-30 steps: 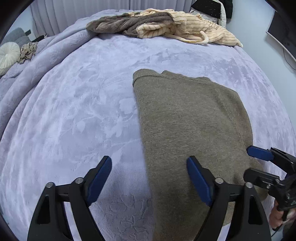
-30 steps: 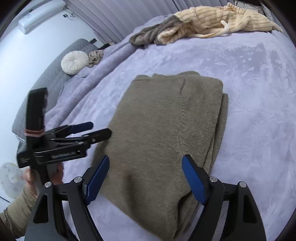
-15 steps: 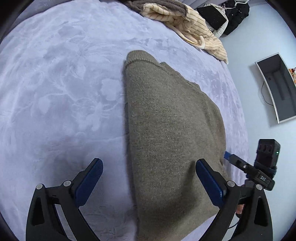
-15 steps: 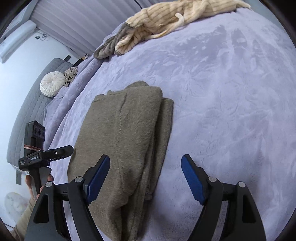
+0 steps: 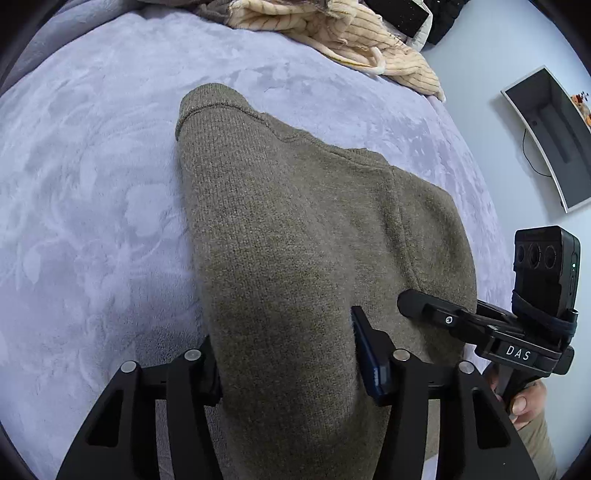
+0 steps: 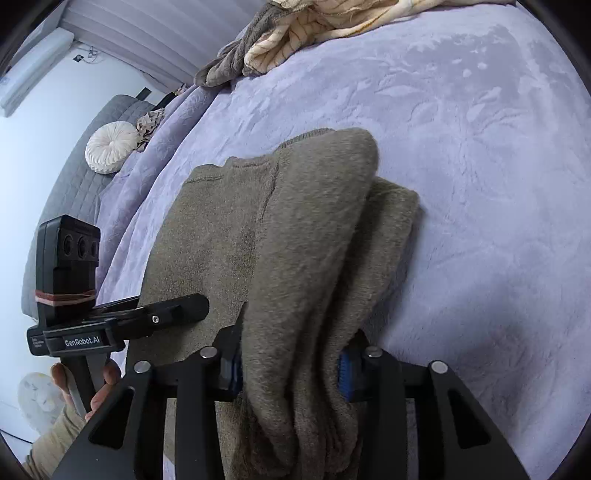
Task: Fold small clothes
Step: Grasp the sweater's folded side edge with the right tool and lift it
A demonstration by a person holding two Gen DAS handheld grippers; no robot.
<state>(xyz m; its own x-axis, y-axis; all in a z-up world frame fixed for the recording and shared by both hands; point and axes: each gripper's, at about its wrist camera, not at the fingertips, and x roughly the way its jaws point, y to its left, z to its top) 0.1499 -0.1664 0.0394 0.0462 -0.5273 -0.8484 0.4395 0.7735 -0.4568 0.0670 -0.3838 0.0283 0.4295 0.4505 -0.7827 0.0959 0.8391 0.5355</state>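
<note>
Your left gripper (image 5: 284,354) and right gripper (image 6: 291,363) are each clamped on the near edge of the folded olive sweater (image 5: 306,229), which lies on the lilac blanket (image 5: 92,184) below the heaped clothes (image 5: 332,33).

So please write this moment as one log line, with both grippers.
phase: grasp near edge | left gripper: shut on olive sweater | right gripper: shut on olive sweater | sweater: partly folded on purple blanket

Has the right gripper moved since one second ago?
Yes. The right gripper has closed in on the olive sweater's near edge and shut on its layers; against the lilac blanket, it sat back and open before.
</note>
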